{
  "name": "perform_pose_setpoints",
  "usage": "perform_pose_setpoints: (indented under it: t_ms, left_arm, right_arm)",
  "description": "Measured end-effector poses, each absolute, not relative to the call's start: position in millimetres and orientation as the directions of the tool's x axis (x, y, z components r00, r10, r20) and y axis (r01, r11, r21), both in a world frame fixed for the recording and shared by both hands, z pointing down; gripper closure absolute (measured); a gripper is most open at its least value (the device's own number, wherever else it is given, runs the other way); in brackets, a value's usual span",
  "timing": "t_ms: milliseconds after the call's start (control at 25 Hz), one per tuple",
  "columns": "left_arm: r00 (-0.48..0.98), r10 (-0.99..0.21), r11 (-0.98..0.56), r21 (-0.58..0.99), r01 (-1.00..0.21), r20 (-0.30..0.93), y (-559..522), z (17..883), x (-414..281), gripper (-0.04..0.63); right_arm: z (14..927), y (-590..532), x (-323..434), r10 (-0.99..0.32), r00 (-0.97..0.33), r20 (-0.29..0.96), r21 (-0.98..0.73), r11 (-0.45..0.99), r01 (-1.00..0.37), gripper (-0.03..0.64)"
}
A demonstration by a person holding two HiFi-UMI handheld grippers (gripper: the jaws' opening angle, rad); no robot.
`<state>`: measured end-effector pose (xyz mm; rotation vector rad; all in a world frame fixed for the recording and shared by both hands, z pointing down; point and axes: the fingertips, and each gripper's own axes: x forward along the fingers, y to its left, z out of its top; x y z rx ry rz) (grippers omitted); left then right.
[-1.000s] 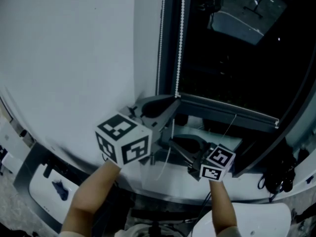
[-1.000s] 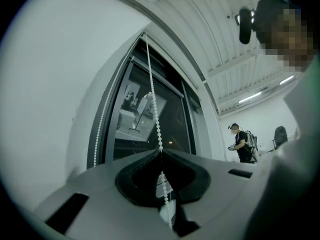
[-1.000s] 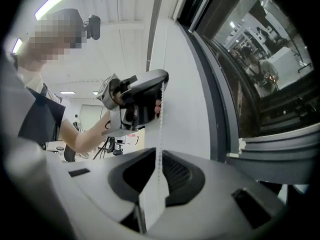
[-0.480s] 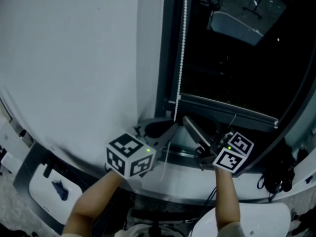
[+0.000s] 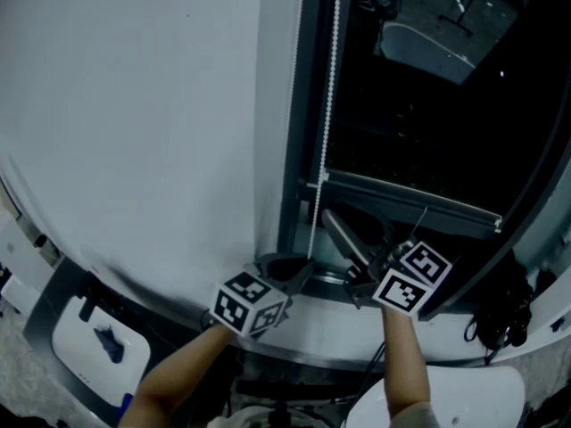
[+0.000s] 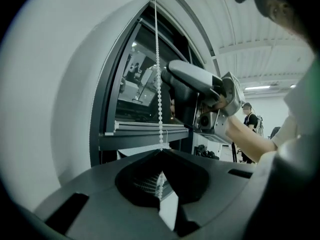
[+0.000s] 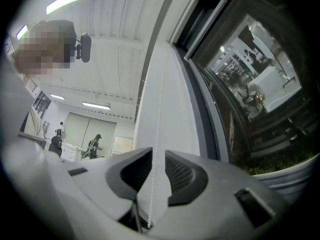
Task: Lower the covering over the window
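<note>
**Left tongs clamped on the bead chain, right tongs freshly parted around it**

From the head view: left gripper point(image 5: 306, 263) low at the left edge of the window point(image 5: 428, 105), jaws pinched together on the bead chain point(image 5: 332, 78) hanging straight down the dark frame. Right gripper point(image 5: 343, 226) just beside it and slightly higher, angled up toward the same chain. Pale bar point(image 5: 410, 201) across the lower part of the dark glass; cannot tell whether bottom rail of the covering or part of the frame. Covering itself not made out. Only print: square black-and-white marker patterns on the cubes point(image 5: 250, 303).

From the left gripper view: jaws closed, chain point(image 6: 159, 84) running down into their tips and gripped there. Right gripper ahead, a forearm point(image 6: 247, 136) behind it.

From the right gripper view: jaws just been opening, now standing apart, chain point(image 7: 156, 134) threaded up through the gap, pressed by neither pad. Aimed upward along the white wall point(image 7: 165, 84), window to the right.
</note>
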<state>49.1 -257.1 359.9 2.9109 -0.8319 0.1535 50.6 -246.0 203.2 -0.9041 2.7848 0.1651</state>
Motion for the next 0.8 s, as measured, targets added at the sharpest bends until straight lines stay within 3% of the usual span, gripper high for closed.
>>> perform_pose_setpoints:
  t_ms: [480, 560, 680, 800]
  left_arm:
    - [0.864, -0.472, -0.864, 0.102, -0.493, 0.177, -244, 395, 60, 0.574]
    - [0.871, -0.462, -0.871, 0.102, -0.481, 0.166, -241, 395, 60, 0.574]
    - [0.867, -0.466, -0.867, 0.104, -0.487, 0.177, -240, 401, 54, 0.574]
    - [0.855, -0.512, -0.843, 0.142, -0.519, 0.087, -238, 389, 38, 0.572]
  right_arm:
    - [191, -249, 31, -0.551, -0.814, -0.185, 0.122, 0.809, -0.575, 0.528]
    - [189, -249, 23, -0.534, -0.830, -0.161, 0.174, 0.813, -0.556, 0.595]
    - [189, -245, 18, -0.505, -0.845, -0.175, 0.206, 0.821, -0.533, 0.595]
    - [193, -246, 22, -0.492, -0.843, -0.217, 0.169, 0.831, -0.529, 0.597]
